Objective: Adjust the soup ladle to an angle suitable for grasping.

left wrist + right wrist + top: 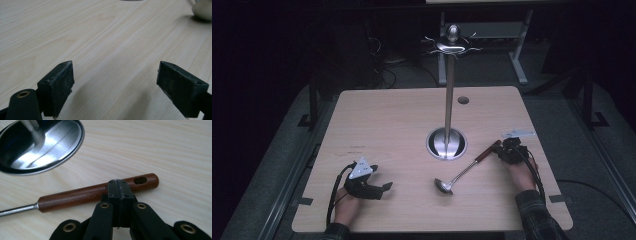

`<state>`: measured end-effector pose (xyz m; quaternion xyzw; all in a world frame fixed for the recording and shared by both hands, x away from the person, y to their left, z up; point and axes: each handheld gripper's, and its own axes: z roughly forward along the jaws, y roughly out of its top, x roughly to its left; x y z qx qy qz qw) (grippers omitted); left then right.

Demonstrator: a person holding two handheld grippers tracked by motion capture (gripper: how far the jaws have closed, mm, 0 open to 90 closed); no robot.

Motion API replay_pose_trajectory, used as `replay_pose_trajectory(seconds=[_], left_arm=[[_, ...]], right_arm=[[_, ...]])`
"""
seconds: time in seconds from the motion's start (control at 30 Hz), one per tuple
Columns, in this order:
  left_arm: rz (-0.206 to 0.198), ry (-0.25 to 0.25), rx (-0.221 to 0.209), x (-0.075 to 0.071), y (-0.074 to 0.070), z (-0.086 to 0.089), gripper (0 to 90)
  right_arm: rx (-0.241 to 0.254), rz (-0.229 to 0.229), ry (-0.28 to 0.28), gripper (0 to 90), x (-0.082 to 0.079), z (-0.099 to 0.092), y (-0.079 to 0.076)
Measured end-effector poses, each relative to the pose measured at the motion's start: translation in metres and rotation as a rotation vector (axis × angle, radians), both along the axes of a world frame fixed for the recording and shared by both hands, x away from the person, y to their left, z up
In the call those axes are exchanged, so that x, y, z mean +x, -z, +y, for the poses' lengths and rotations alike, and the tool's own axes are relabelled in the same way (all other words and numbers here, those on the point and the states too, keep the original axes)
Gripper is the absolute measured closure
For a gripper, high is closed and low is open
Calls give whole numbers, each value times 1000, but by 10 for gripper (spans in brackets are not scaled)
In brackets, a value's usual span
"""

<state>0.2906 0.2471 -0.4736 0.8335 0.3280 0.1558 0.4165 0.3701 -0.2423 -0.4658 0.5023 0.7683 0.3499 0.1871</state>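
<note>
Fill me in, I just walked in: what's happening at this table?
A person works two handheld tongs over a light wooden table. The right tongs are shut on the brown wooden handle of a steel ladle lying beside the tall steel hanging stand. The left tongs rest open, holding nothing, short of the ladle's bowl.

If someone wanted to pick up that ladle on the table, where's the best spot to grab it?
Probably the brown wooden handle, from above, jaws closing across its width. It lies flat on the table, straight and thicker than the thin metal shaft, while the rounded shiny bowl would likely slip. The right gripper is already shut near the handle's end, beside its hanging hole.
</note>
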Motion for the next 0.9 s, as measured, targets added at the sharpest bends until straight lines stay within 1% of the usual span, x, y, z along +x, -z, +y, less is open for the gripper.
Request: replay_pose_trajectory(seconds=[0.03, 0.07, 0.27, 0.33, 0.5, 0.57, 0.7, 0.73, 0.77, 0.8, 0.83, 0.87, 0.9], left_arm=[[-2, 1, 1, 0, 0, 0, 140], [-3, 3, 4, 0, 0, 0, 140], [-4, 4, 2, 0, 0, 0, 140], [-4, 2, 0, 0, 0, 0, 140], [-3, 2, -2, 0, 0, 1, 140], [-2, 2, -3, 0, 0, 1, 140], [-5, 3, -8, 0, 0, 1, 140], [-4, 2, -10, 0, 0, 1, 140], [-3, 2, -10, 0, 0, 1, 140], [-5, 2, -10, 0, 0, 1, 140], [-7, 3, -7, 0, 0, 1, 140], [-3, -2, -9, 0, 0, 0, 140], [-3, -1, -9, 0, 0, 0, 140]], right_arm=[[5, -4, -2, 899, 4, 2, -1], [5, -4, -2, 899, 4, 2, -1], [34, 3, 3, 900, 21, 11, 0], [46, -6, 1, 900, 26, 13, 1], [38, 1, -15, 900, 35, 22, 1], [31, -7, -22, 900, 36, 24, 1], [24, 0, -35, 900, 29, 25, -3], [17, 5, -50, 899, 21, 27, -7], [17, 5, -50, 899, 21, 27, -7], [6, 3, -65, 899, 16, 29, -10], [10, -6, -86, 899, 6, 32, -14], [10, -6, -86, 899, 6, 32, -14], [18, -1, -96, 899, 1, 34, -16]])
